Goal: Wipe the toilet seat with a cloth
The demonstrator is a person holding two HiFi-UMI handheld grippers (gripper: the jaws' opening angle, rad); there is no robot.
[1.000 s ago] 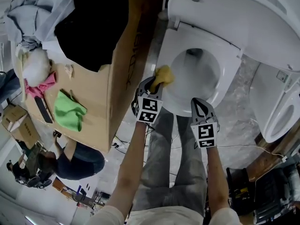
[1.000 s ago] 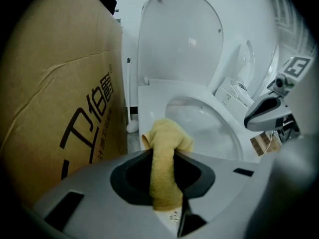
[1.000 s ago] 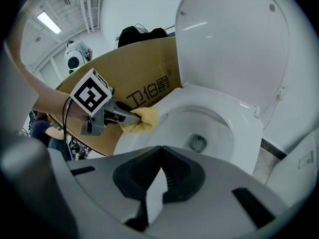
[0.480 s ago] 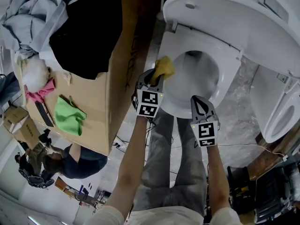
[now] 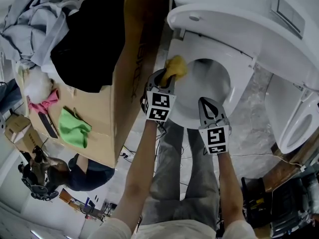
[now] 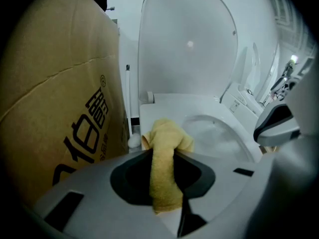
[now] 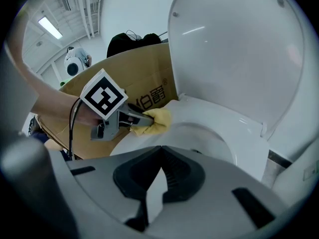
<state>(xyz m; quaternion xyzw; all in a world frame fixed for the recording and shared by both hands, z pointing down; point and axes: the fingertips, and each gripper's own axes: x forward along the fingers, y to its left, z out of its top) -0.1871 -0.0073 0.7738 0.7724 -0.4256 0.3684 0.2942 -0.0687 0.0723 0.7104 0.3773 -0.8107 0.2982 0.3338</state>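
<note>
Both forearms reach down over the toilet seat. The right gripper hovers at its front edge, fingers pressed together. The left gripper pinches the yellow cloth on the left rim, further back than a second ago.

Left gripper clamps cloth; right gripper closed, empty.

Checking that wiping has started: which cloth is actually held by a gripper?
The yellow cloth, clamped in the left gripper at the toilet seat's left rim. The green cloth and the pink cloth lie loose on the cardboard box.
</note>
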